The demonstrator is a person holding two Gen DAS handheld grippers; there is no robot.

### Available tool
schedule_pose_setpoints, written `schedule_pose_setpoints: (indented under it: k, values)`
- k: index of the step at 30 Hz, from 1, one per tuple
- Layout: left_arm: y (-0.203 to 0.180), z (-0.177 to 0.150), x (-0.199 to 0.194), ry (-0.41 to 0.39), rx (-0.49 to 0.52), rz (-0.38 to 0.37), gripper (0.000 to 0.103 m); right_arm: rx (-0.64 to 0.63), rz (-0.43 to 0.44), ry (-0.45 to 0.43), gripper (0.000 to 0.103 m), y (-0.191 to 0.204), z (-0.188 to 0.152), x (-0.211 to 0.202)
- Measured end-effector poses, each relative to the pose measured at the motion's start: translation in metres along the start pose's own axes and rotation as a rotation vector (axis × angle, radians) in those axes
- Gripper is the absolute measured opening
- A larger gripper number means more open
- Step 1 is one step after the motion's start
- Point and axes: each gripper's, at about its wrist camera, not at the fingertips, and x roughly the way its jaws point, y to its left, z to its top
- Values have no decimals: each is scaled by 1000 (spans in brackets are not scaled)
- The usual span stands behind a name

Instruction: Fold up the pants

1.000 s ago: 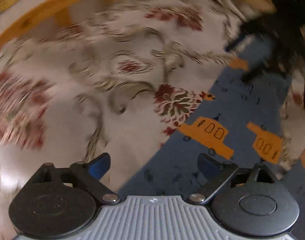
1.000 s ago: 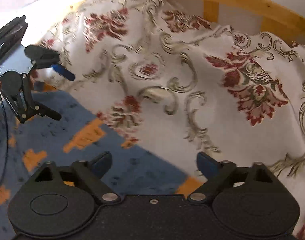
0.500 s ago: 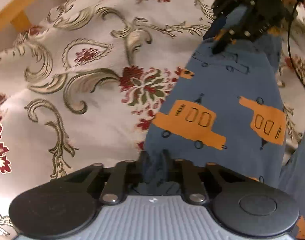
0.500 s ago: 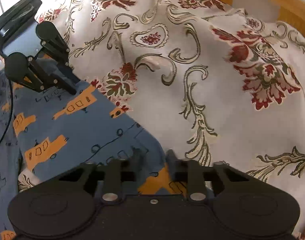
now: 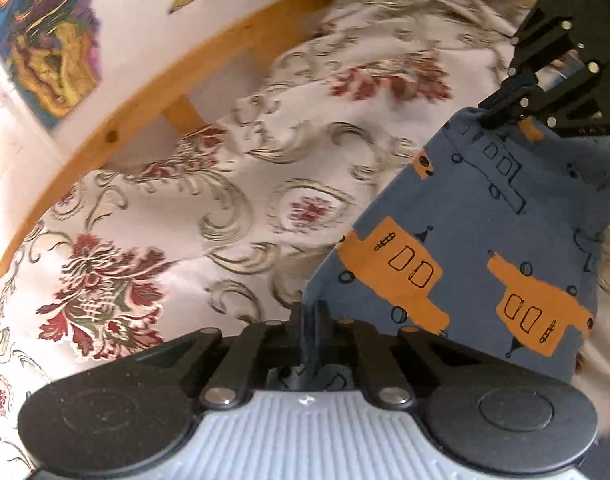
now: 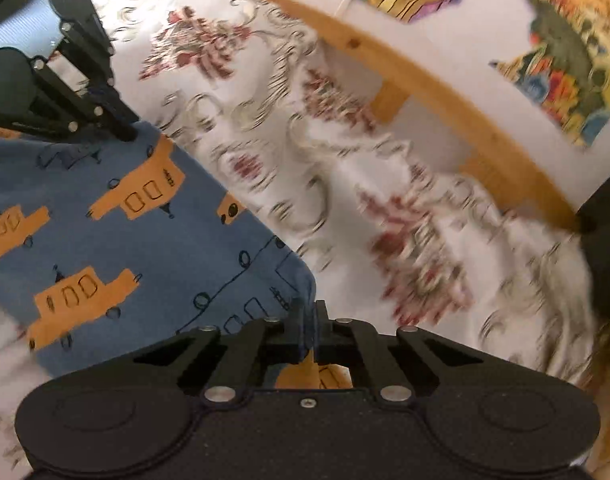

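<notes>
- Pants (image 5: 477, 232), blue with orange vehicle prints, hang stretched between both grippers above the floral bedspread (image 5: 153, 248), near the bed's wooden rail (image 5: 153, 108).
- Left gripper (image 5: 308, 320): fingers clamped on one pants corner.
- Right gripper (image 6: 309, 320): fingers clamped on the opposite corner.

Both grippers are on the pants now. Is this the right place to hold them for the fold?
Probably yes. Left gripper and right gripper each pinch a corner of the pants at one straight edge, so the cloth spans flat between them over the bedspread. Keep hold of those corners.
</notes>
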Motion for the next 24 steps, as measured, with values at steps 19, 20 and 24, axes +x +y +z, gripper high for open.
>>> schedule_pose_setpoints:
  k: [19,20,24]
  values:
    - [153,-84,-24,105,-240,-165,103,193,476,-135,102,-4,27,31]
    - [157,-90,-23,126,-262,-187,103,176,528,-143,102,4,34,34]
    - [156,-101,-14,200,-304,-293,103,89,634,-134,102,37,64,50]
